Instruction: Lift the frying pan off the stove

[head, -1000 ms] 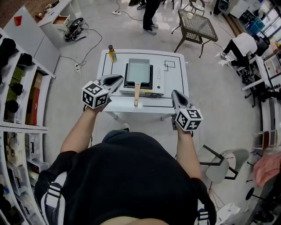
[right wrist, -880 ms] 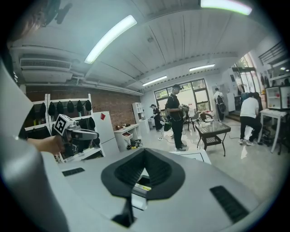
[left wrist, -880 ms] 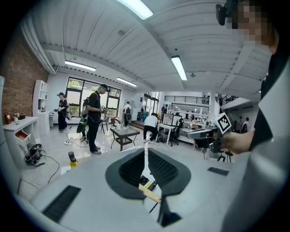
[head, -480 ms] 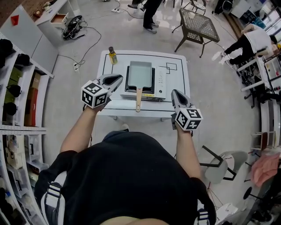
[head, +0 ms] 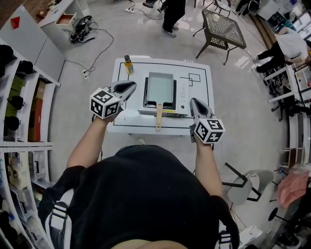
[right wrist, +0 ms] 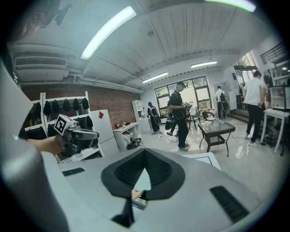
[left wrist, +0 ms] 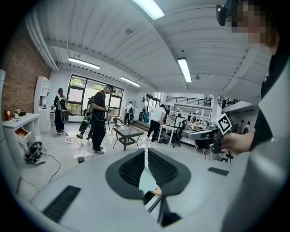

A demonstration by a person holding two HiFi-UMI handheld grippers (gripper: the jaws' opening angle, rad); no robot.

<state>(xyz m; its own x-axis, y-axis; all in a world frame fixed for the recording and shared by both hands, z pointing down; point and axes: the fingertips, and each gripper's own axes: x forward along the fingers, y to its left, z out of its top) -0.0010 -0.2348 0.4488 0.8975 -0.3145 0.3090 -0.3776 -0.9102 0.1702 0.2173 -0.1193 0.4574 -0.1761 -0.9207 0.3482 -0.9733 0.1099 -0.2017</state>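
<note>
A rectangular grey frying pan (head: 160,87) sits on a white portable stove (head: 181,99) on the white table (head: 127,124). Its wooden handle (head: 158,116) points toward me. My left gripper (head: 131,86) hovers over the table's left part, left of the stove, shut and empty. My right gripper (head: 194,103) hangs over the table's front right corner, beside the stove, also shut and empty. In the left gripper view the jaws (left wrist: 146,154) meet, and the right gripper (left wrist: 206,134) shows beyond them. In the right gripper view the jaws (right wrist: 143,156) are closed too.
An oil bottle (head: 128,63) stands at the table's back left. A metal side table (head: 221,26) and a standing person (head: 172,14) are beyond it. Shelves (head: 19,112) line the left, a chair (head: 248,182) is at my right, and cables (head: 82,29) lie on the floor.
The table with stove and pan has slid down and right in the head view, closer to me. Both grippers now reach further over it. Their jaws stay closed.
</note>
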